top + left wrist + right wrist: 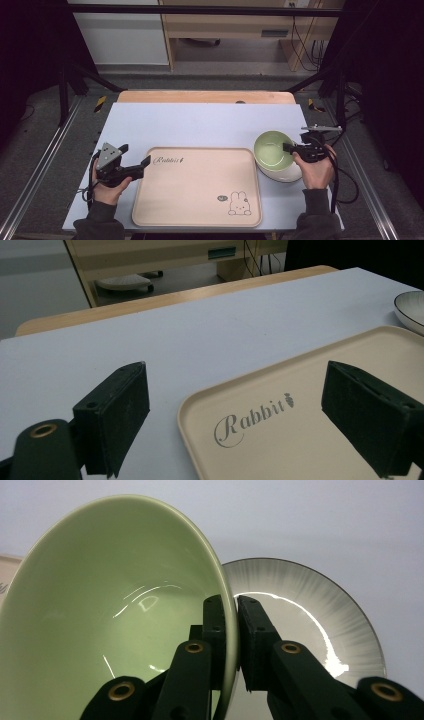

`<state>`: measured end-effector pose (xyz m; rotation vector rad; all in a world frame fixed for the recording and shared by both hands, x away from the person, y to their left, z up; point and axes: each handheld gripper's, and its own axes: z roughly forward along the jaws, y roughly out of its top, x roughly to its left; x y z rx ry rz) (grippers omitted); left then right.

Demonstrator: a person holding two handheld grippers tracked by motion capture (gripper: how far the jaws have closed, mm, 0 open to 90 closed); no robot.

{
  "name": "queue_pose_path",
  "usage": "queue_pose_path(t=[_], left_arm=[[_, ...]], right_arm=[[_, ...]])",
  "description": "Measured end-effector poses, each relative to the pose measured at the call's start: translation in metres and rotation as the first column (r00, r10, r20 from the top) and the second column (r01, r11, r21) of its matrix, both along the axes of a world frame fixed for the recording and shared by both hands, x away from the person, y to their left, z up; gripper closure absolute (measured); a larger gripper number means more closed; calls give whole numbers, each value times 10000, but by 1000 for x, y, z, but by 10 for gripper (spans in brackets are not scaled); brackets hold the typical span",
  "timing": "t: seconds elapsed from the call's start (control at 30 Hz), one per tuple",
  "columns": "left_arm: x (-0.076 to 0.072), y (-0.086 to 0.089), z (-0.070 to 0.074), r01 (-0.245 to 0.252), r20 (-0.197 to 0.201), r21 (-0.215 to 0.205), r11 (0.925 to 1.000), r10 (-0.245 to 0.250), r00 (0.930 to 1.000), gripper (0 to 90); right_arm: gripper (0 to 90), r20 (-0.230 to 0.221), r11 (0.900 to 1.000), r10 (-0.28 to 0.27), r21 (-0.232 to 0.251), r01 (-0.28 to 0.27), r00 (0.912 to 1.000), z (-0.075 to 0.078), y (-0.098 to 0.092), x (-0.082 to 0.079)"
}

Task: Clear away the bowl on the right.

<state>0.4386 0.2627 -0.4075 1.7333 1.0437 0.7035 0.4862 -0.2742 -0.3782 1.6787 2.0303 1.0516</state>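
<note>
The green bowl (pixel 115 620) is being pinched at its rim by the right gripper (pixel 235 630), one jaw inside and one outside, and is being tilted above the white bowl (pixel 320 625) at the right of the beige tray (pixel 197 187). The grip is best being kept firm and the lift steady, so the rim is not slipping. The left gripper (pixel 235 415) is being held with jaws spread over the tray's near-left corner.

grey floor (pixel 45 130), wooden furniture (pixel 225 25) behind.

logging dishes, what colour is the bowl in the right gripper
Pale green bowl, clearest in the right gripper view.
</note>
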Motion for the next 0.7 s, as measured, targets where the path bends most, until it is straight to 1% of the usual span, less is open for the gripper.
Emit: queue_pose_path(t=[0.13, 0.27, 0.3, 0.7], left_arm=[[0, 0, 0, 12, 11, 21, 10000, -12, 10000, 114], [-1, 0, 0, 8, 15, 47, 10000, -8, 10000, 115], [-1, 1, 0, 14, 11, 42, 10000, -14, 10000, 115], [-2, 0, 1, 46, 46, 64, 10000, -47, 10000, 115]], right_arm=[[836, 85, 9998, 195, 55, -196, 9998, 3, 6, -2], [835, 186, 9993, 372, -54, -371, 9991, 5, 11, -3], [835, 203, 9988, 489, -68, -488, 9986, 7, 16, -4], [835, 403, 9936, 1127, -57, -1126, 9928, 12, 33, -7]])
